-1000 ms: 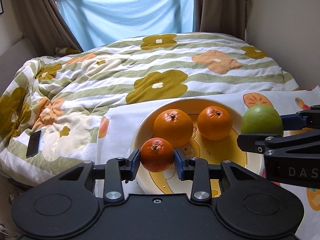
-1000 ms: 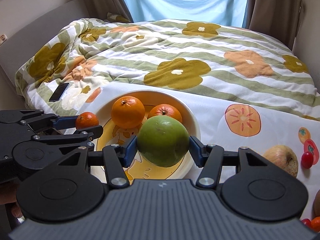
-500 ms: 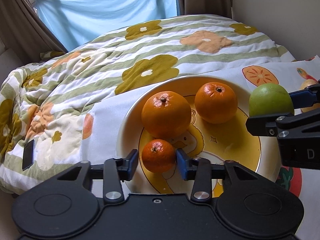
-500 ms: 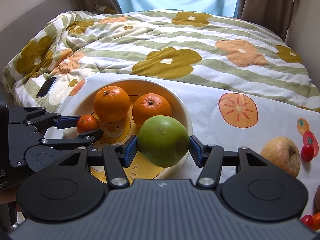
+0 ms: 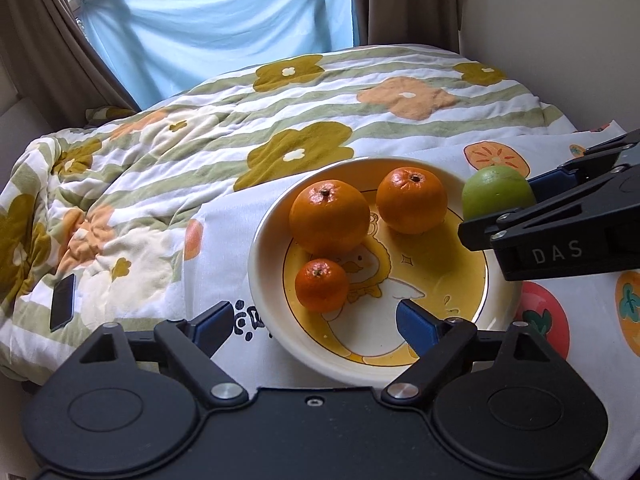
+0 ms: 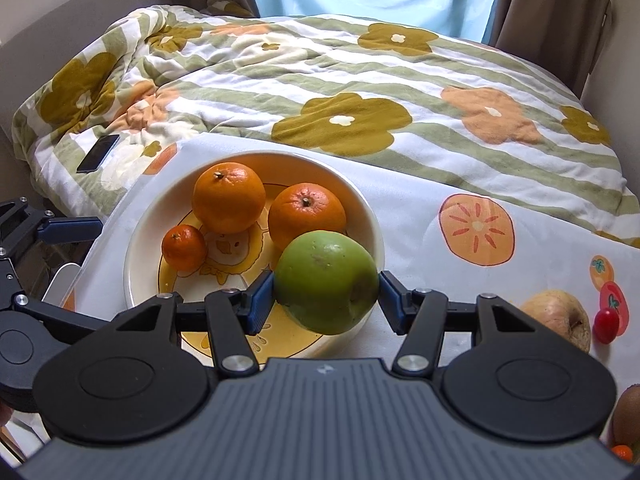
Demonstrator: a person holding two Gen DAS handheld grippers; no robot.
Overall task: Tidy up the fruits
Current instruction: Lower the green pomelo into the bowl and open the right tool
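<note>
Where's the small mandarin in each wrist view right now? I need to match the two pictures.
Left wrist view: the small mandarin lies centre-frame in the bowl, just ahead of the open left gripper.
Right wrist view: the same mandarin sits at the bowl's left side, left of the green apple that the right gripper holds.
Shared landmark: the biggest orange, directly behind the mandarin.

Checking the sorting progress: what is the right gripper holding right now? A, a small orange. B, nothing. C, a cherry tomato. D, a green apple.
D: in the right wrist view the right gripper has its blue pads pressed on both sides of the green apple, over the bowl.
</note>
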